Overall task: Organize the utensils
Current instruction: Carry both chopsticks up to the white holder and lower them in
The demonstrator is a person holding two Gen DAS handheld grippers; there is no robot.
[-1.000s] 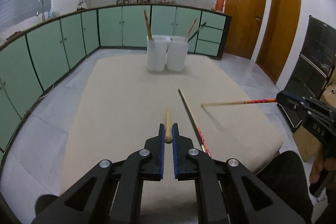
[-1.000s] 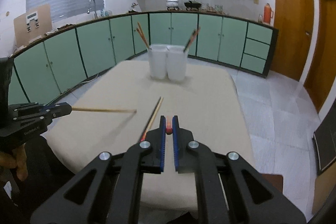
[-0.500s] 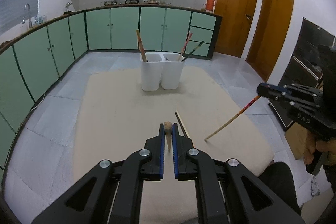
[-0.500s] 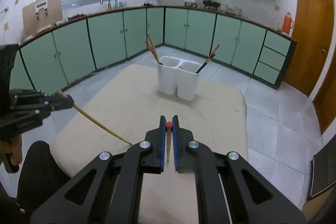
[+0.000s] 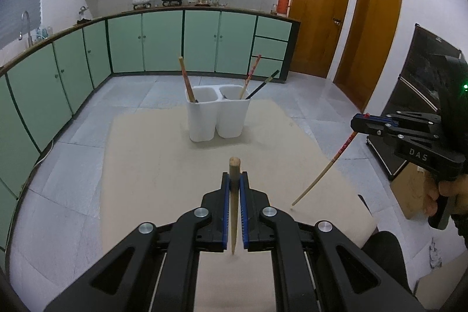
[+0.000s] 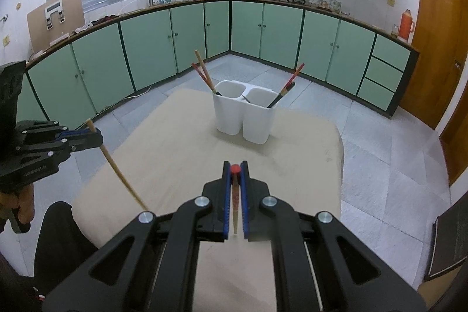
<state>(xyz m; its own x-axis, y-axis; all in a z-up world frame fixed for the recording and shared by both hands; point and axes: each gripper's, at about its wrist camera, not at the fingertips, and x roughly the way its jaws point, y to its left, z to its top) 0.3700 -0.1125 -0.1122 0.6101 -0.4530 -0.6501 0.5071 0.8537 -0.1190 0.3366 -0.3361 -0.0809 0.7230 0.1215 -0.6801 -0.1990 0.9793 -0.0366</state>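
While both grippers hang above the beige table (image 5: 152,165), each is closed on a single chopstick. The left gripper (image 5: 234,180) has its jaws drawn in against a plain wooden chopstick (image 5: 234,206); the stick stands near upright between the blue pads, its blunt top end rising just above the fingertips and its thin end pointing down toward the table surface. In the right wrist view the same stick (image 6: 117,163) slants down from the left gripper (image 6: 95,133), and its tip lies close to the table edge; contact cannot be confirmed.

The right gripper (image 6: 235,170) is likewise clamped on a red-patterned chopstick (image 6: 235,203), whose red cap sits level with the fingertips and whose shaft runs down between the pads to a pale tip. From the left wrist view this stick (image 5: 324,171) hangs at a slant below the right gripper (image 5: 365,122), with the tip near the table's right edge.

The white two-compartment holder (image 5: 218,122) stands upright at the far part of the table, well apart from both grippers. Its left compartment holds a wooden chopstick (image 5: 185,78) leaning left; the right compartment holds a red-patterned stick (image 5: 251,72) and a black one (image 5: 263,84), both leaning right. The right wrist view shows two sticks in the left compartment.
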